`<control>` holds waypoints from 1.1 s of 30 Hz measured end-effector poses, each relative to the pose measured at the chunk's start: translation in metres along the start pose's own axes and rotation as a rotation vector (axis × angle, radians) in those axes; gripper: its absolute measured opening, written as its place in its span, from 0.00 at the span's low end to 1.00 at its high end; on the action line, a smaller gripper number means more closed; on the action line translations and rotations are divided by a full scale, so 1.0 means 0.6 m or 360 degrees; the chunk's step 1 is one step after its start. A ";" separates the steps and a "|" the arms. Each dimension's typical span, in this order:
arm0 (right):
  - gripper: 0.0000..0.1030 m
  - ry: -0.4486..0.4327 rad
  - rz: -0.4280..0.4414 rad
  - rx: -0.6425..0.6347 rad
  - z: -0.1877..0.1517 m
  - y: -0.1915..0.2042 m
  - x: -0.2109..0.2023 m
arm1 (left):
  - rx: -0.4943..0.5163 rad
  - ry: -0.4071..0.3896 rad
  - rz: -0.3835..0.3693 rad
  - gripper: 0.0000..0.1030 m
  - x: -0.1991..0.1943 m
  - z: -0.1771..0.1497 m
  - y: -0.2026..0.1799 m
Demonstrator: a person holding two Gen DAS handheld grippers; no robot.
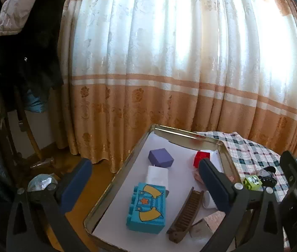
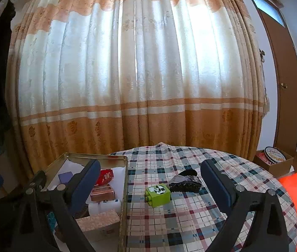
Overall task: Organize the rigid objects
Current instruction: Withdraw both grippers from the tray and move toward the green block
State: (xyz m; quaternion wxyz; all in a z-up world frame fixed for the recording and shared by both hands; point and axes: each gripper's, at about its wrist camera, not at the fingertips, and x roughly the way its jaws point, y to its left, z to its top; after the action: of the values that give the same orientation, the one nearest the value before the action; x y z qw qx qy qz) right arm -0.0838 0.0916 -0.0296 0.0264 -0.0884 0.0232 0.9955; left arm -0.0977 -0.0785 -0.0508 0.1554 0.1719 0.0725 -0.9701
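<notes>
Both the left gripper [image 1: 144, 180] and right gripper [image 2: 148, 180] are released; a green block [image 2: 158, 192] lies at twelve o'clock on the desk [image 2: 190, 220].

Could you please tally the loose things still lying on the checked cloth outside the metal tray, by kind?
Toy blocks: 1, the green block
Hair claw clips: 1, the dark clip
Total: 2, both on the checked cloth, to the right of the metal tray.

Both wrist views low, near table, facing curtain [image 1: 169, 63]; shared: tin tray [image 2: 125, 180], green block [image 2: 158, 192].
</notes>
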 end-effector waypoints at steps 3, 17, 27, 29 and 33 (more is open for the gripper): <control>0.95 -0.0013 -0.0001 0.0008 0.000 -0.003 -0.003 | -0.0002 -0.0023 0.0001 1.00 -0.005 0.000 0.000; 0.95 0.0073 -0.0072 0.0027 -0.002 -0.040 0.000 | 0.0034 0.0102 -0.0027 1.00 -0.004 -0.012 -0.028; 0.95 0.0106 -0.0145 0.0017 -0.001 -0.082 -0.003 | 0.0221 0.0063 -0.0098 0.99 -0.027 -0.017 -0.084; 0.95 0.0112 -0.0168 0.0005 0.000 -0.092 -0.004 | 0.0222 0.0060 -0.0120 0.99 -0.030 -0.015 -0.091; 0.95 0.0154 -0.0219 0.0002 0.001 -0.119 0.001 | 0.0208 0.0056 -0.0182 0.99 -0.035 -0.009 -0.106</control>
State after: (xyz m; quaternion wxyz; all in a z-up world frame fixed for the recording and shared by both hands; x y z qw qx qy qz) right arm -0.0806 0.1628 -0.0324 0.0937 -0.1379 0.0191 0.9858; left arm -0.0978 -0.0118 -0.0426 0.0868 0.1942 0.0215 -0.9769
